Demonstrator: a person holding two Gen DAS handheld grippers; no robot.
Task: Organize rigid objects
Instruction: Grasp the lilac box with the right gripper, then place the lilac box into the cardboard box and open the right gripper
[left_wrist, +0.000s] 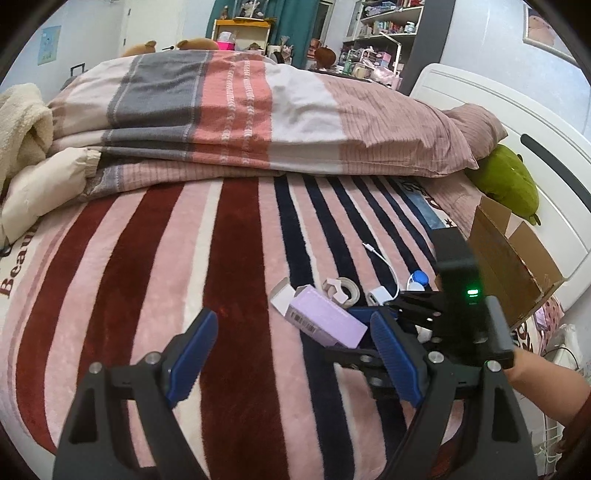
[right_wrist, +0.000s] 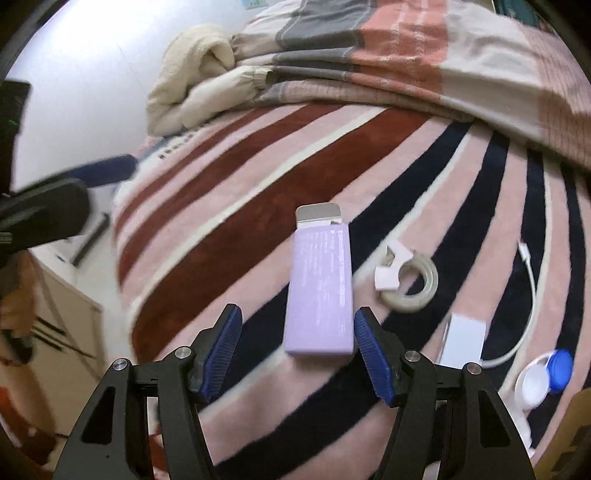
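Note:
A lilac carton (right_wrist: 319, 291) with an open end flap lies on the striped blanket (right_wrist: 229, 221). My right gripper (right_wrist: 297, 332) is open, its fingers either side of the carton's near end, not touching it. The carton also shows in the left wrist view (left_wrist: 325, 319). My left gripper (left_wrist: 291, 343) is open and empty over the blanket, left of the carton. A tape roll (right_wrist: 408, 284), a white charger with cable (right_wrist: 465, 341) and a white case with a blue cap (right_wrist: 546, 376) lie to the right of the carton.
A cardboard box (left_wrist: 513, 266) stands at the bed's right end by the white headboard (left_wrist: 491, 107). A folded duvet (left_wrist: 240, 110) fills the far half of the bed. A green plush (left_wrist: 509, 181) lies behind the box. The bed's near-left edge drops to the floor.

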